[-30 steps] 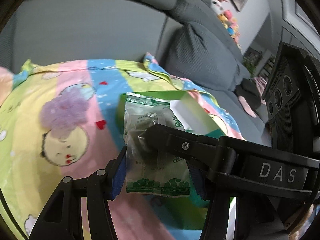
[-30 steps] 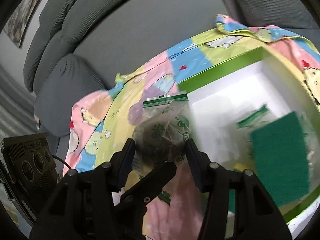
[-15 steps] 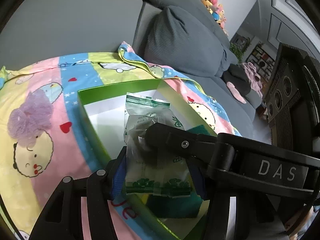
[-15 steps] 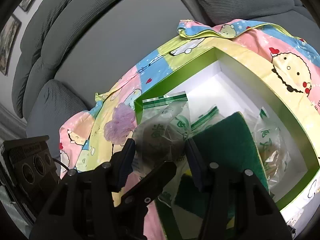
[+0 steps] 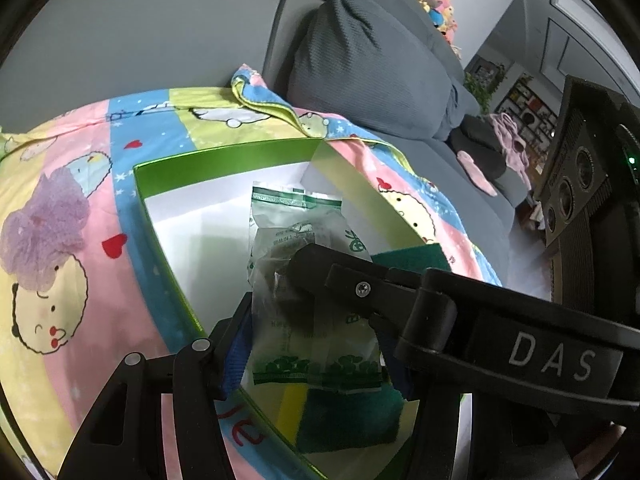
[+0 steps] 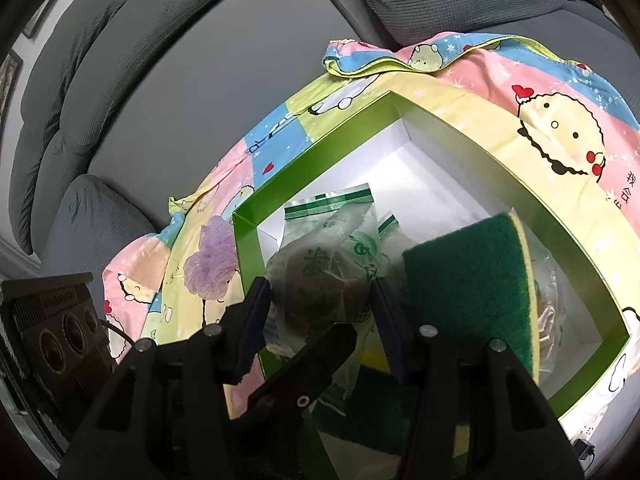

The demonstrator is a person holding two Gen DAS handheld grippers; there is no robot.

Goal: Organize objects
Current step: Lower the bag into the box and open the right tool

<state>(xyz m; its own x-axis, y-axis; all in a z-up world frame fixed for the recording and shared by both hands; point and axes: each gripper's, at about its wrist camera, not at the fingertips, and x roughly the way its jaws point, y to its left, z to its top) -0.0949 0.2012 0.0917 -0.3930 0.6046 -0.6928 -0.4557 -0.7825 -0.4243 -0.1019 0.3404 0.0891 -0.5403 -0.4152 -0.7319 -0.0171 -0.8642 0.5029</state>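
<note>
Left wrist: both tongs point(image 5: 316, 344) pinching packet point(image 5: 304, 280).

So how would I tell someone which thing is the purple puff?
Find the cartoon blanket on the grey sofa, then the green box on it. The purple puff lies on the blanket just outside the box's wall, the only fuzzy lilac ball; everything else sits inside the box.
</note>
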